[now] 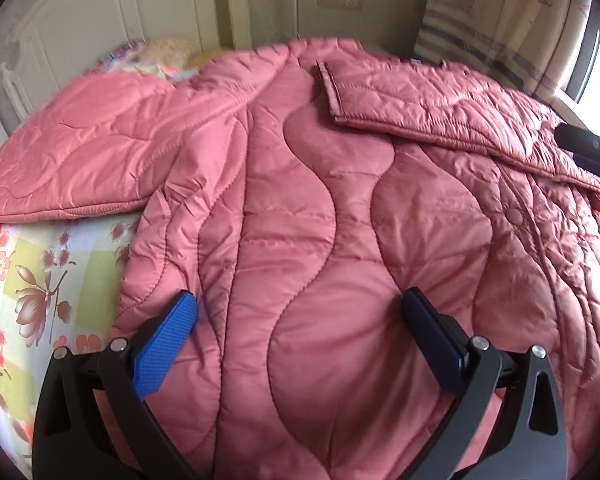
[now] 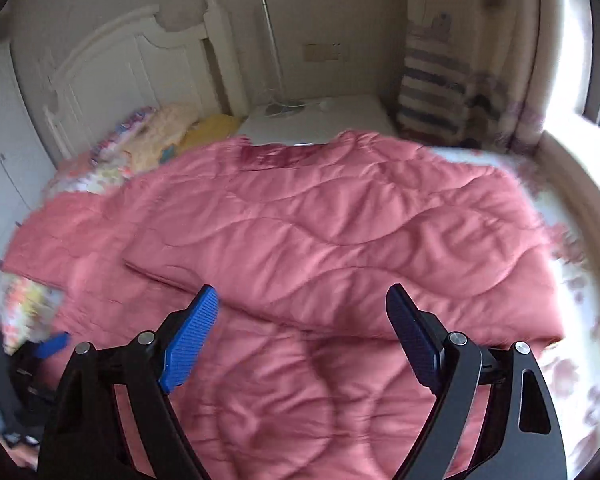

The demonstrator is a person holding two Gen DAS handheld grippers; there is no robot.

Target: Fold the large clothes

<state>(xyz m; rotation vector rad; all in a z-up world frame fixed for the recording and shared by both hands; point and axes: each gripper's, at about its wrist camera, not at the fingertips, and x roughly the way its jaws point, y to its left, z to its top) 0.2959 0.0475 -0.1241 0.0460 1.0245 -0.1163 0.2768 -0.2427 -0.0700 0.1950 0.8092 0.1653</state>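
Note:
A large pink quilted coat (image 1: 308, 216) lies spread on the bed. Its right sleeve (image 1: 440, 100) is folded across the body; the left sleeve (image 1: 80, 148) lies out to the left. My left gripper (image 1: 300, 312) is open, just above the coat's lower part, empty. The right gripper's tip (image 1: 588, 152) shows at the right edge of the left wrist view. In the right wrist view the coat (image 2: 300, 380) fills the middle, with the folded sleeve (image 2: 340, 248) across it. My right gripper (image 2: 300, 312) is open and empty above the coat.
The bed has a floral sheet (image 1: 32, 280). A white headboard (image 2: 132, 68) and pillows (image 2: 160, 132) stand at the far left. A white nightstand (image 2: 320, 120), a striped curtain (image 2: 432, 80) and a bright window (image 2: 580, 60) are behind.

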